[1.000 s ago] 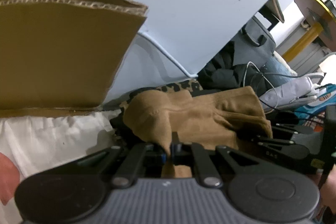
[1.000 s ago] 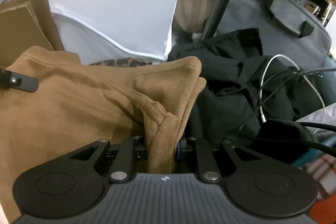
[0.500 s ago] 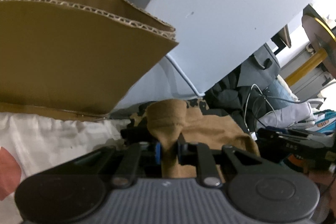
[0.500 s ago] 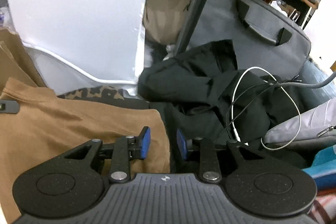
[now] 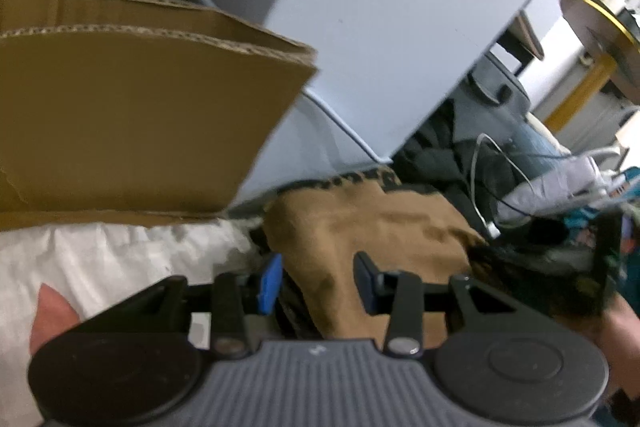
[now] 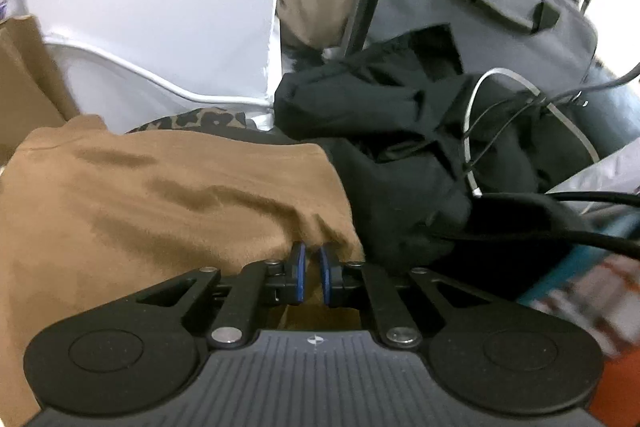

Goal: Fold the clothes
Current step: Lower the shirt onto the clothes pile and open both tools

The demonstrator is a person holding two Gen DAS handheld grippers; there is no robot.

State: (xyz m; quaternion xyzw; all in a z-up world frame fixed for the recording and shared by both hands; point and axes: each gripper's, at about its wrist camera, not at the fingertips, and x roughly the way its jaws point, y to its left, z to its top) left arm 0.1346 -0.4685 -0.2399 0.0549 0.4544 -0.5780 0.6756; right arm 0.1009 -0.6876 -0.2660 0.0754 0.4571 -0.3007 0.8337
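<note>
- White panel [image 5: 392,11] at the back, smooth and hard, leaning over everything; corrugated cardboard box [image 5: 132,115] to the left of it, raw fluted edge on show.
- Grey bag [image 6: 492,11] with dark handles far right, black jacket [image 6: 384,131] slumped in front, a white cable [image 6: 476,131] looped across it.
- Tan garment [image 6: 168,195], soft and slightly fuzzy, lying flattish in a rough rectangle on the pile, long axis running left to right across both views, leopard-print fabric [image 6: 200,119] peeking out behind.
- Directly ahead of both tools; right-hand edge of the cloth just in front of the right tool [image 6: 313,277], left-hand edge between the fingers of the left tool [image 5: 316,279].
- Left tool released, jaws spread wide with cloth lying loose between them, nothing pinched.
- Right tool nearly closed, a thin gap between the blue pads [image 6: 299,273], no cloth visibly caught there.
- Judging by that, either side equally near for a next fold; right tool closest to a corner.
</note>
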